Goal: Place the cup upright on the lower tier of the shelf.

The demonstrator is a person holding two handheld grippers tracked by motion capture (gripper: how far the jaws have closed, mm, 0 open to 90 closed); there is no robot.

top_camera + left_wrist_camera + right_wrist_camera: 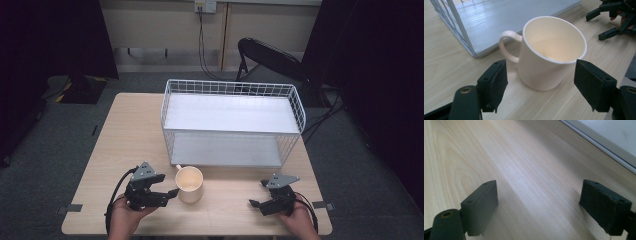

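Left gripper view: left gripper (540, 82) spread wide, smooth cream mug (550, 53) just ahead; wire rack (447, 18) beyond; right gripper (539, 207) likewise spread.

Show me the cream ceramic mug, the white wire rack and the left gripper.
Cream ceramic mug (541, 72): left gripper view, outer wall.
White wire rack (232, 88): high view, back rim.
Left gripper (172, 194): high view, between its fingertips.

Lab-like recording room: black curtains (45, 35), grey carpet (65, 130), folding chair (270, 57), wall socket (205, 6), taped table (120, 130).
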